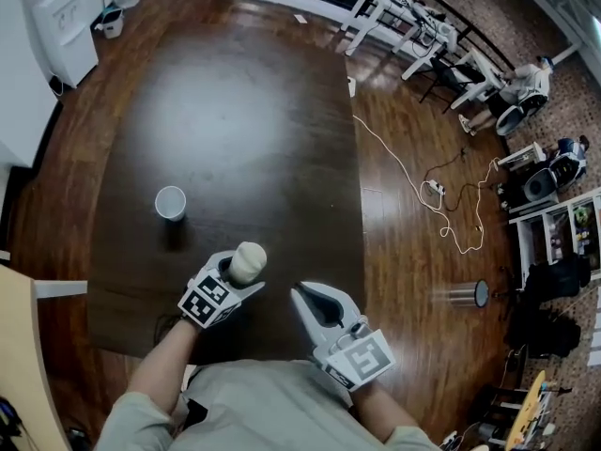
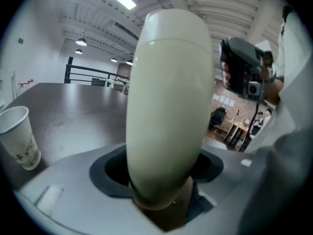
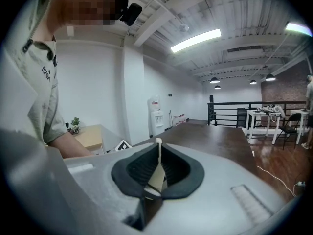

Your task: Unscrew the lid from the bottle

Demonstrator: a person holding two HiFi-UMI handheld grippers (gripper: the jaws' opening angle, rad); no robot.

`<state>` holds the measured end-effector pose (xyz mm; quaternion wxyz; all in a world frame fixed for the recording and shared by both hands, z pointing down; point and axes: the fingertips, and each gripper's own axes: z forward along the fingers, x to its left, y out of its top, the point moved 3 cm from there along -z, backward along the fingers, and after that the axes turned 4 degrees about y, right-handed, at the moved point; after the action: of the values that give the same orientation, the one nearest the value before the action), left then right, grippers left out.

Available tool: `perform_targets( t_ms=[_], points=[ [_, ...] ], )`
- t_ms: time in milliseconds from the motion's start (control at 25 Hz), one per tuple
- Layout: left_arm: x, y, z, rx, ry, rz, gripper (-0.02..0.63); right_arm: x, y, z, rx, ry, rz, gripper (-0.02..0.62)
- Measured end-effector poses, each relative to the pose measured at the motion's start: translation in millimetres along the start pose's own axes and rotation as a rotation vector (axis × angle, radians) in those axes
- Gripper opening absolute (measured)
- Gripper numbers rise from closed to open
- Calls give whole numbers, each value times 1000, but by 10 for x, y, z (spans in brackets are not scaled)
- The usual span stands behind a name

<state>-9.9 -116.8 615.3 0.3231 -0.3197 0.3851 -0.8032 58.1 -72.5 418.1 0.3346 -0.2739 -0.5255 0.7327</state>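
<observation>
A cream bottle [image 1: 248, 261] with a rounded lid [image 2: 171, 26] stands upright between the jaws of my left gripper [image 1: 235, 272], which is shut on its body over the near edge of the dark table [image 1: 235, 111]. The bottle [image 2: 166, 121] fills the middle of the left gripper view, so its base is hidden. My right gripper [image 1: 304, 295] is to the right of the bottle and apart from it, jaws shut with nothing held. In the right gripper view the pads [image 3: 146, 168] meet, and the same gripper [image 2: 244, 75] shows beyond the bottle in the left gripper view.
A white paper cup [image 1: 171, 203] stands on the table to the far left of the bottle, also seen as the cup [image 2: 17, 136]. A white cable [image 1: 413, 172] trails over the wood floor at right, by a metal cylinder [image 1: 460, 295]. White desks and chairs [image 1: 413, 22] stand beyond the table.
</observation>
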Motion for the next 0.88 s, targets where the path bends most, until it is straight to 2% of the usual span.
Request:
perform_targets(
  t_ms=[80, 160, 280, 360, 480, 520, 600, 720, 800, 880],
  points=[
    [-153, 27, -128, 21, -69, -11, 327, -2, 63, -13, -27, 35, 2, 3],
    [-329, 59, -299, 30, -171, -20, 327, 17, 139, -14, -56, 89, 5, 3],
    [-545, 101, -608, 35, -268, 11, 327, 81, 264, -21, -97, 196, 27, 7],
    [-705, 140, -826, 30, -343, 36, 327, 166, 371, -48, -116, 285, 25, 57],
    [-976, 237, -1156, 8, -522, 57, 327, 342, 542, -75, -137, 459, 18, 98],
    [-1027, 271, -1228, 10, -541, 71, 327, 405, 631, -73, -153, 509, 23, 109],
    [-1041, 317, -1276, 35, -478, 127, 327, 496, 792, -76, -184, 557, 25, 130],
    [-933, 329, -1183, 106, -262, 230, 327, 566, 918, -112, -215, 563, 39, 133],
    [-842, 340, -1092, 134, -111, 273, 327, 584, 910, -127, -209, 528, 39, 137],
    [-778, 365, -1018, 123, 7, 267, 327, 591, 873, -118, -185, 468, 5, 137]
  ],
)
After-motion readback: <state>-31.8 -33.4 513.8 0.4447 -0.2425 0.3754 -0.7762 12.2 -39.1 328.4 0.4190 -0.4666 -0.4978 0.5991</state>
